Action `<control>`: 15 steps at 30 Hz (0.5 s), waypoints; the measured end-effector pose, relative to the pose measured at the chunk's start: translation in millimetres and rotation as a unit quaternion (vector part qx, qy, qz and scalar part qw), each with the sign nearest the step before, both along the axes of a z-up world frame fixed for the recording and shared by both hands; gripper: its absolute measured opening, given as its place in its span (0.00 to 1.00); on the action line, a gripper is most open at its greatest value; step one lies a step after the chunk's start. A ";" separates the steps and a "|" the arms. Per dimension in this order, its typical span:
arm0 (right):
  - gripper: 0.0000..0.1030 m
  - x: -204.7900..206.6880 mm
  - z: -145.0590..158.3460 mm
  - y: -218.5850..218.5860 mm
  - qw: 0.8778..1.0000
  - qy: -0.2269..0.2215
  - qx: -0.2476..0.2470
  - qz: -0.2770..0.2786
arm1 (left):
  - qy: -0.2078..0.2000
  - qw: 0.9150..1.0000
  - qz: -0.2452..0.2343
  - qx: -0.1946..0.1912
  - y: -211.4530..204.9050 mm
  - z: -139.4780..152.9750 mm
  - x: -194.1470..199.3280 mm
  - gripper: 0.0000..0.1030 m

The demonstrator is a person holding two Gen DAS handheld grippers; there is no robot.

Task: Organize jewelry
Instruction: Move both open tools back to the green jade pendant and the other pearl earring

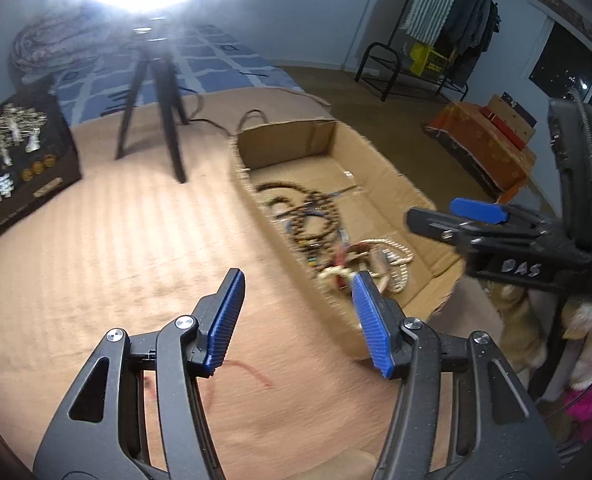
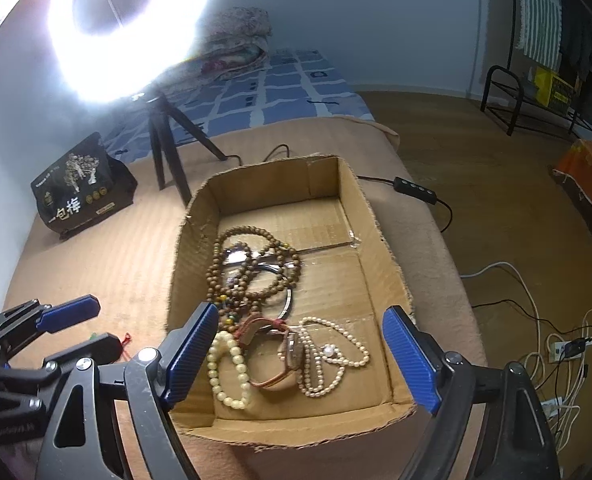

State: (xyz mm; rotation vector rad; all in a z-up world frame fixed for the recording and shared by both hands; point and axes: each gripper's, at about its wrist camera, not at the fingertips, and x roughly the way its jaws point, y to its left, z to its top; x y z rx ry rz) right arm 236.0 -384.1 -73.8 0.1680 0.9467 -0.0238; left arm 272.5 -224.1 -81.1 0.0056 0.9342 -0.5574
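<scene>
Most of the jewelry is gathered in the cardboard box (image 2: 380, 280): wooden bead strands (image 2: 252, 264), a watch (image 2: 284, 354), a pearl necklace (image 2: 336, 356) and a cream bead bracelet (image 2: 224, 368), heaped toward the near end (tangled, not sorted). A red cord (image 1: 256, 372) is seen outside on the tan blanket (image 1: 96, 240), so work is judged unfinished. The right gripper (image 2: 302, 354) is held wide over the box, gripping nothing. The left gripper (image 1: 296, 320) is partly spread, empty, above the cord.
</scene>
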 end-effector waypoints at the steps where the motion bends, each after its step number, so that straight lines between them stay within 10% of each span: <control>1: 0.84 -0.7 1.1 2.7 1.000 -0.001 0.001 0.002 | 0.002 1.000 0.005 0.002 9.8 -0.3 1.0 0.56; 15: 0.82 4.4 9.9 65.2 0.997 -0.011 0.032 0.075 | 0.030 0.998 0.050 0.029 123.2 -19.7 -0.9 0.56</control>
